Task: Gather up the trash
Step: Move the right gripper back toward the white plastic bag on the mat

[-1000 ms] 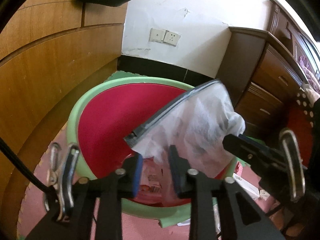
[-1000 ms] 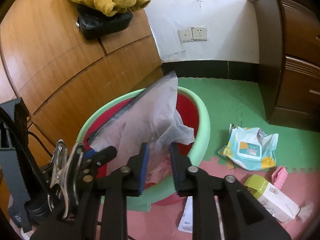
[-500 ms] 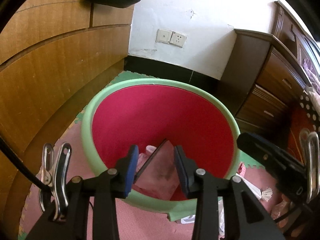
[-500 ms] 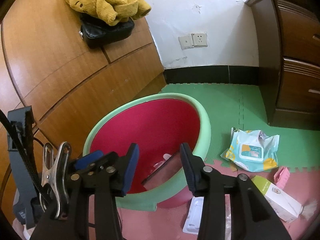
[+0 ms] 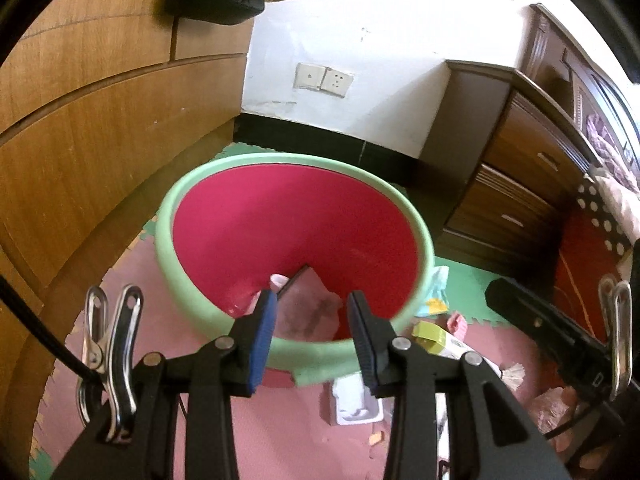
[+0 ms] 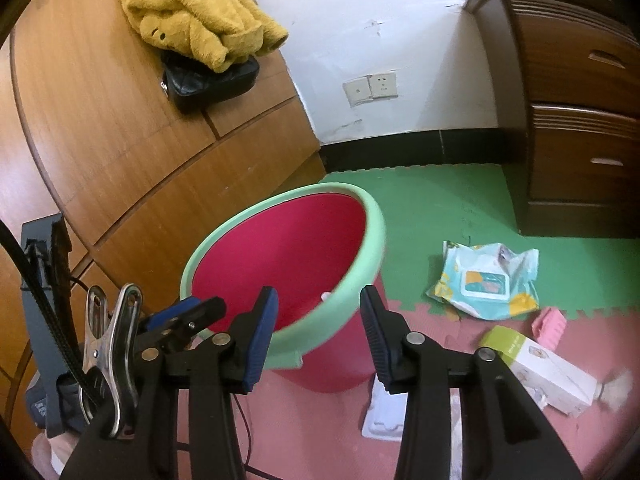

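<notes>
A green-rimmed bin (image 5: 280, 158) with a red inside stands on the foam floor mat. Inside it lies a clear zip bag (image 5: 308, 312) stuffed with white paper, beside a small pink-white scrap (image 5: 278, 280). My left gripper (image 5: 312, 300) is open above the bin's near rim with nothing between its fingers. My right gripper (image 6: 318, 294) is open too, empty, to the right of the bin (image 6: 280, 204). On the floor lie a wet-wipes pack (image 6: 484, 284), a green-and-white box (image 6: 536, 368), a white plastic tray (image 6: 384, 412) and a pink scrap (image 6: 550, 326).
A curved wooden cabinet (image 6: 160, 168) rises left of the bin, with a yellow garment (image 6: 192, 12) and a black bag (image 6: 208, 80) on it. A dark chest of drawers (image 6: 580, 140) stands at the right. Wall sockets (image 5: 324, 78) sit behind the bin.
Both grippers held the zip bag over the bin a second ago. They opened, the bag dropped into the bin, and both grippers drew back and up.
</notes>
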A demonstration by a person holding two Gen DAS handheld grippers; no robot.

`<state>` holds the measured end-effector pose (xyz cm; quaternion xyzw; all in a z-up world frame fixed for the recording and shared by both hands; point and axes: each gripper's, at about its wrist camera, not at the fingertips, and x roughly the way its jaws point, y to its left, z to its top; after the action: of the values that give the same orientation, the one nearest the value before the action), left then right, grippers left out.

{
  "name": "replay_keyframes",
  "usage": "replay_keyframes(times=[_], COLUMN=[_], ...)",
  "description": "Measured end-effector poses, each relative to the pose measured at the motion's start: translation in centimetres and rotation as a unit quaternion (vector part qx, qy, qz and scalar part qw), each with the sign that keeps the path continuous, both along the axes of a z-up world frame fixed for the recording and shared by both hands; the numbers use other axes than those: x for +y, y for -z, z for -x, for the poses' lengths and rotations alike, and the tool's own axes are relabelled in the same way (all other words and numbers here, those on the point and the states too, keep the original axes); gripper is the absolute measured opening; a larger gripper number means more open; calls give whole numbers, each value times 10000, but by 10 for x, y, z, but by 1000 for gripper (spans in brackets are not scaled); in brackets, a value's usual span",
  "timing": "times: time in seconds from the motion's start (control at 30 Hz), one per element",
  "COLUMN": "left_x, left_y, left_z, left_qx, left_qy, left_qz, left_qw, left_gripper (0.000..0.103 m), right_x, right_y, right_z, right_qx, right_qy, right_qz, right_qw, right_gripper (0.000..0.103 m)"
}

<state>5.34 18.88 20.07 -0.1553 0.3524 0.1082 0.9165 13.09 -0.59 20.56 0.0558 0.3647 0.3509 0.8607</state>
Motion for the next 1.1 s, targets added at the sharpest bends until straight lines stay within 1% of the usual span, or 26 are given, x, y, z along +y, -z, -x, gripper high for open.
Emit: replay_keyframes(times=[0.23,0.5,0.83,1.1], left_x=[-28,-59,-91,-116], left_y=[0,14,45,69], left_z=[13,25,30,28], left_qx=[34,165,481,697], left_qy=[201,432,633,817], left_qz=[30,102,148,209], left_qw=[9998,9989,9967,9940], left_gripper=[38,38,38,39], right_x=[-31,-63,-114,-154], right_y=[-4,5,31,68], right_z=[18,36,48,51], right_qx=[-2,70,358,740], right_qy=[149,285,628,977], right_qz=[-4,85,110,168], right_qw=[9999,9995,9973,9923], right_gripper=[44,44,44,44])
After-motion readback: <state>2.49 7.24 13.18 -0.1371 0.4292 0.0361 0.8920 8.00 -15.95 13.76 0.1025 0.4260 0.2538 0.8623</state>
